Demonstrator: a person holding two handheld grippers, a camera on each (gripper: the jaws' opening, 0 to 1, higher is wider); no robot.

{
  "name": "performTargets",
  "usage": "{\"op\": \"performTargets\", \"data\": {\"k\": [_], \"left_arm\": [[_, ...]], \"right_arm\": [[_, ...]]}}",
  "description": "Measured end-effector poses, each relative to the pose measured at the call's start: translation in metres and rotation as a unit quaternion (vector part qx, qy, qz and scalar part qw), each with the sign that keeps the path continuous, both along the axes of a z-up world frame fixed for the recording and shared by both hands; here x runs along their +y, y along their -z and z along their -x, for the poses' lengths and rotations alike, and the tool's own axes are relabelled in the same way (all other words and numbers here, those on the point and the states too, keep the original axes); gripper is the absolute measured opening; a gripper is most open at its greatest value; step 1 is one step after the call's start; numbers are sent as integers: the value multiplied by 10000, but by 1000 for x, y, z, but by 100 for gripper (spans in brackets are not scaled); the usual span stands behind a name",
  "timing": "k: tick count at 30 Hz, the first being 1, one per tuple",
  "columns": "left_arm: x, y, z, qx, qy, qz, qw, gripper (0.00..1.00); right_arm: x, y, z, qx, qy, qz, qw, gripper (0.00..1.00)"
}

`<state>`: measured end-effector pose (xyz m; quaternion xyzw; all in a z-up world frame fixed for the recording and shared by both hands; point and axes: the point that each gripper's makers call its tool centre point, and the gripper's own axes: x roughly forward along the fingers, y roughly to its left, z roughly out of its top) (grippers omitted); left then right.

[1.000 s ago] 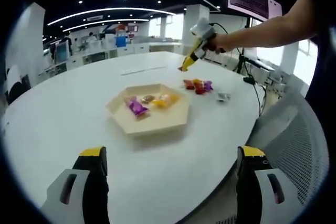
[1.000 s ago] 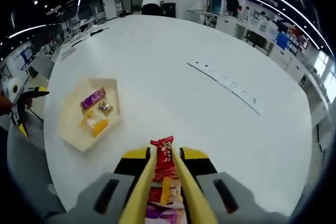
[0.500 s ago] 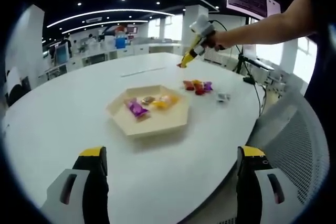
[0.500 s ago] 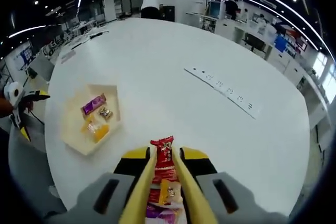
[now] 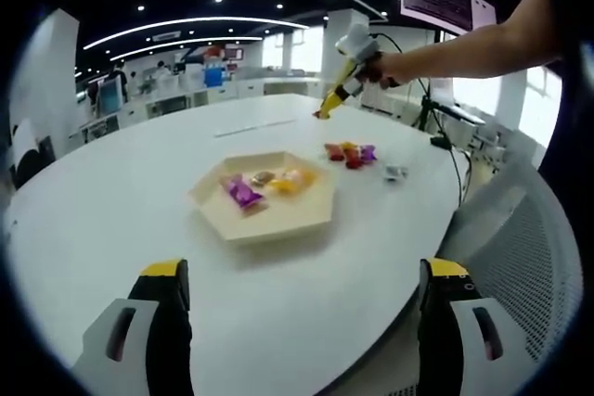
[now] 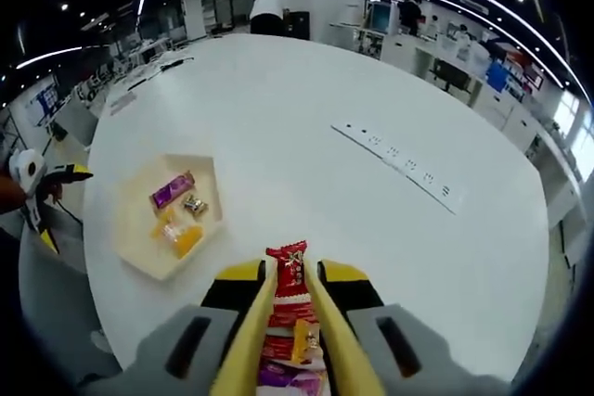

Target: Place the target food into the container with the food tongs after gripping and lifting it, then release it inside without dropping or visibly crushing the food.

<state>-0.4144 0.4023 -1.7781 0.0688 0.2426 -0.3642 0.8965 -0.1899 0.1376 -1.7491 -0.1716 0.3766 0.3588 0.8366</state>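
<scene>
I have the red-wrapped snack (image 6: pixel 288 275) pinched between the yellow food tongs (image 6: pixel 243 345), which my right gripper (image 6: pixel 290 308) squeezes shut from both sides; its long axis runs straight out along the jaws, its crimped end poking past the tong tips. The hexagonal tray (image 6: pixel 135 252) I take for the container lies forward and to the left of those tips on the white table (image 6: pixel 371 229), well apart from them, already holding a purple bar (image 6: pixel 173 189), a small brown sweet (image 6: pixel 193 206) and an orange packet (image 6: pixel 184 240). So the coming move, as I judge it, is a swing left and a descent, with the right hand doing all of it. My left gripper (image 5: pixel 297 299) idles low at the near table edge, jaws wide apart and nothing between them, the tray (image 5: pixel 278 220) just ahead of it. In that same view the right gripper (image 5: pixel 345 81) is raised above the far side of the table, over a small heap of loose snacks (image 5: pixel 350 152) (my remaining stock, I suppose). The path to the tray crosses bare tabletop; the tray's bare side away from the sweets offers the roomiest landing. The power strip (image 6: pixel 399 159) lies far right, out of the way.
</scene>
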Motion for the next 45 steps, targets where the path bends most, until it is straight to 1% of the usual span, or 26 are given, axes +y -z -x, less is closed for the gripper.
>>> {"op": "performTargets", "data": {"k": [7,24,36,40,45], "left_arm": [[0,-1,0,-18,0,-1,10000,99],[1,-2,-1,-71,-39,-20,10000,99],[1,-3,-1,-94,-10,-22,10000,99],[-1,-1,0,-103,69,-81,9999,99],[-1,-2,0,-113,55,-76,9999,99]], "right_arm": [[11,-4,5,12,-68,-34,10000,21],[51,-10,17,33,-337,-161,9993,21],[75,-11,27,34,-527,-176,9984,21],[86,-12,31,15,-619,-191,9979,21],[99,-13,34,8,-695,-228,9973,21]]}}
